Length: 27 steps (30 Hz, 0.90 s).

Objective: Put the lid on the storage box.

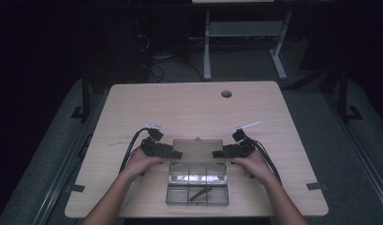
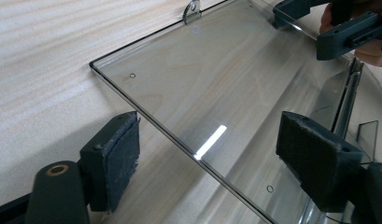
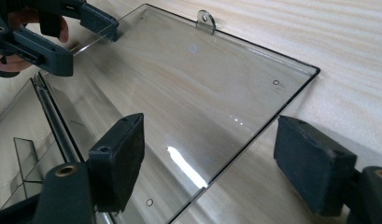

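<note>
High view is showing me a clear box (image 1: 197, 190) sitting near the table's (image 1: 133, 108) front edge, its lid (image 1: 197, 150) lying open and flat behind it; I am holding the left gripper (image 1: 178, 153) at the lid's left edge and the right gripper (image 1: 216, 153) at its right edge; both gripper views are showing me jaws standing wide, one pad over the lid, one over bare table, neither pressing on it; a dark item (image 1: 201, 193) is lying in a front compartment.
</note>
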Tool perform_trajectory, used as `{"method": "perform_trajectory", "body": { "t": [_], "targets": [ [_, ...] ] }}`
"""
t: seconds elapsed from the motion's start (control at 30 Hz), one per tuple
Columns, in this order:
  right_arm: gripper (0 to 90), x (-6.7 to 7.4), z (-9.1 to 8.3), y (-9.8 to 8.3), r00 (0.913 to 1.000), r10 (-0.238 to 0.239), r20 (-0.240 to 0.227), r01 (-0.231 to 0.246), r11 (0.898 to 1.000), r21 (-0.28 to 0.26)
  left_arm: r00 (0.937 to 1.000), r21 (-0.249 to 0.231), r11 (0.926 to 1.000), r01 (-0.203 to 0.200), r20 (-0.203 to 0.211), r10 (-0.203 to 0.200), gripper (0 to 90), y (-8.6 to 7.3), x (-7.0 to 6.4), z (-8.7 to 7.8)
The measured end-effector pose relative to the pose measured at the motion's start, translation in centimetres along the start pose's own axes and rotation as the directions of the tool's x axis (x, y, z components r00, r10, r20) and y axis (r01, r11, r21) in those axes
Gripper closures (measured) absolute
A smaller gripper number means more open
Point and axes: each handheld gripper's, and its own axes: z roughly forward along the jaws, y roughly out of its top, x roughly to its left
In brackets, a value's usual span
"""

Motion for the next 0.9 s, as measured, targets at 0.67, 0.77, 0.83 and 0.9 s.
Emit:
{"method": "perform_trajectory", "body": {
  "t": [0.67,0.77,0.83,0.9],
  "targets": [
    [36.8,0.9,-0.7,0.2,0.9969,-0.079,-0.009,0.078,0.994,-0.073,0.9984,-0.06,0.9968,-0.053,0.02,0.054,40.6,0.2,-1.1,-0.7],
    [40.6,1.3,-1.1,0.3,0.9931,-0.116,0.015,0.117,0.988,-0.098,0.9969,-0.089,0.993,-0.077,0.005,0.078,44.5,0.2,-1.3,-1.2],
    [43.5,1.4,-1.3,0.3,0.9917,-0.126,0.024,0.128,0.985,-0.116,0.9959,-0.097,0.9912,-0.09,-0.001,0.09,47.3,0.2,-1.4,-1.5],
    [45.7,1.6,-1.5,0.3,0.9907,-0.132,0.029,0.135,0.982,-0.132,0.995,-0.11,0.9889,-0.1,-0.004,0.1,49.7,0.2,-1.4,-1.7]
  ]
}}
